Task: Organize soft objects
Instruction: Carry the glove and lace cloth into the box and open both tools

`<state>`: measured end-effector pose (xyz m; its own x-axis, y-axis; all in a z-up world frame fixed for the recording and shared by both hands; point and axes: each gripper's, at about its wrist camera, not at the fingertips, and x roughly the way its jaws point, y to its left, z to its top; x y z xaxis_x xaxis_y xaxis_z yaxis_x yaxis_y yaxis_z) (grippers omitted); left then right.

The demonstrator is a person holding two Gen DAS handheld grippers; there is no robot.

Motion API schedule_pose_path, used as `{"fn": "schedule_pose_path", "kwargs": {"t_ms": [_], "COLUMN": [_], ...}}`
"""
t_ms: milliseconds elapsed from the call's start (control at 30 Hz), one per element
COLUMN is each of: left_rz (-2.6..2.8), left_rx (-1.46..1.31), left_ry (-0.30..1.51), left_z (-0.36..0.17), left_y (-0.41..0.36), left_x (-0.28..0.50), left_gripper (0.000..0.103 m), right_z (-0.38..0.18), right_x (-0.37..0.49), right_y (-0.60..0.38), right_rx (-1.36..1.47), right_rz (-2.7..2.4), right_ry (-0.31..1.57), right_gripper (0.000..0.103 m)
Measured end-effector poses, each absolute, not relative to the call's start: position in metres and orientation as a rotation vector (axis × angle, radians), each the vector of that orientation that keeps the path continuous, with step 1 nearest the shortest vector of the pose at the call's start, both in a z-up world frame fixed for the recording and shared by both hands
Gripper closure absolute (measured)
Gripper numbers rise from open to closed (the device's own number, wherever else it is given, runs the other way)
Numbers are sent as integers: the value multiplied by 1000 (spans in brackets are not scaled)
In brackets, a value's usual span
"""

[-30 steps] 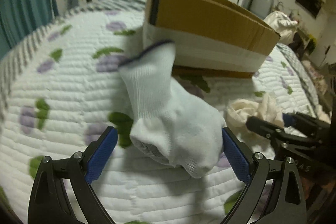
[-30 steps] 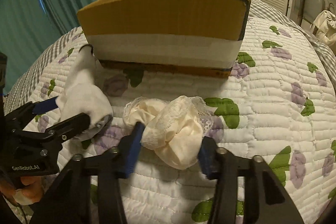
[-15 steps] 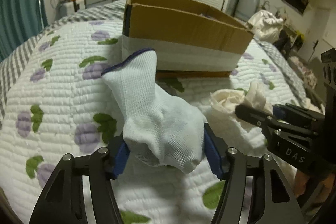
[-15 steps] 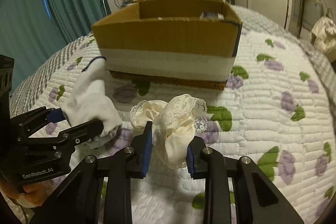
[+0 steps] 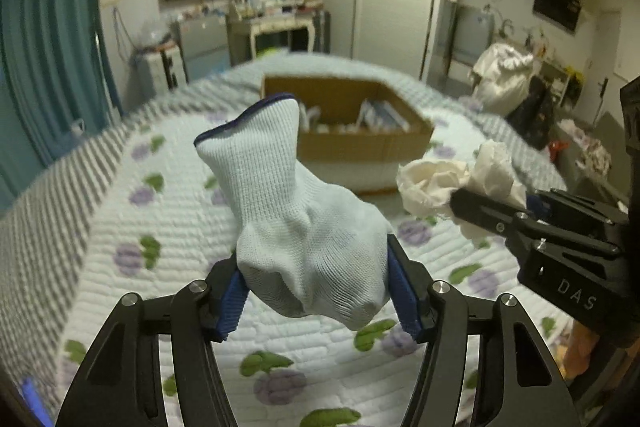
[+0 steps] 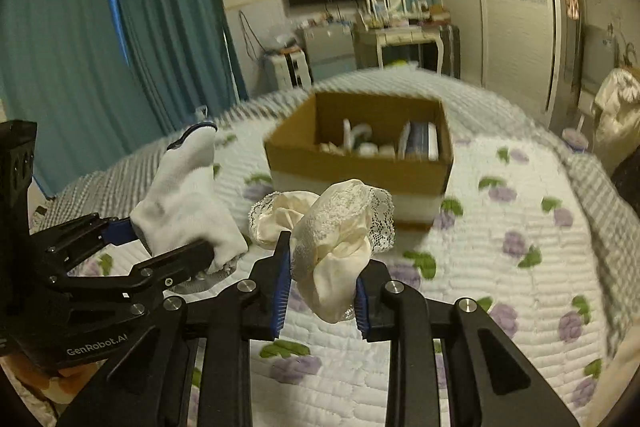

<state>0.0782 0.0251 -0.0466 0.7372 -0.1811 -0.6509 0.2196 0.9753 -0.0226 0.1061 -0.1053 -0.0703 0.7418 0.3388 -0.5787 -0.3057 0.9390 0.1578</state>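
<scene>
My left gripper (image 5: 316, 291) is shut on a white sock (image 5: 296, 219) with a dark blue cuff, held up above the bed. It also shows in the right wrist view (image 6: 184, 199). My right gripper (image 6: 320, 291) is shut on a cream lace-trimmed cloth (image 6: 336, 239), also lifted; it shows in the left wrist view (image 5: 460, 179). An open cardboard box (image 6: 360, 163) stands on the bed ahead of both grippers, with several items inside; it also shows in the left wrist view (image 5: 360, 143).
The bed has a white quilt (image 6: 520, 247) with purple flowers and green leaves. Teal curtains (image 6: 100, 67) hang at the left. A dressing table (image 6: 400, 35) and wardrobe stand beyond the bed. A pile of clothes (image 5: 504, 75) lies at the right.
Both grippers closed on their items and rose well above the quilt, the sock and the lace cloth lifted with them. The box interior has come into view.
</scene>
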Motion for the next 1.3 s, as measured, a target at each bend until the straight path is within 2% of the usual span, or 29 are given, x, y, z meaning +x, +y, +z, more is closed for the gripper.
{"fn": "schedule_pose_path", "kwargs": {"t_ms": [300, 467, 633, 867, 1100, 1300], "left_rz": [-219, -213, -218, -221, -213, -225], "left_rx": [47, 54, 57, 74, 117, 137], "left_ry": [570, 500, 484, 533, 641, 695], "left_z": [20, 43, 48, 16, -51, -81], "left_y": [28, 29, 24, 10, -5, -15], "left_x": [87, 110, 156, 230, 295, 308], "left_gripper": [42, 42, 42, 42, 42, 42], "right_z": [10, 50, 63, 42, -20, -68], "right_x": [100, 131, 178, 254, 329, 370], "right_y": [-111, -127, -132, -122, -115, -115], "right_rx": [27, 43, 45, 23, 34, 40], "right_rz": [351, 332, 320, 307, 303, 303], "right_ry": [492, 421, 413, 461, 581, 672], "right_gripper": [77, 77, 77, 77, 77, 77]}}
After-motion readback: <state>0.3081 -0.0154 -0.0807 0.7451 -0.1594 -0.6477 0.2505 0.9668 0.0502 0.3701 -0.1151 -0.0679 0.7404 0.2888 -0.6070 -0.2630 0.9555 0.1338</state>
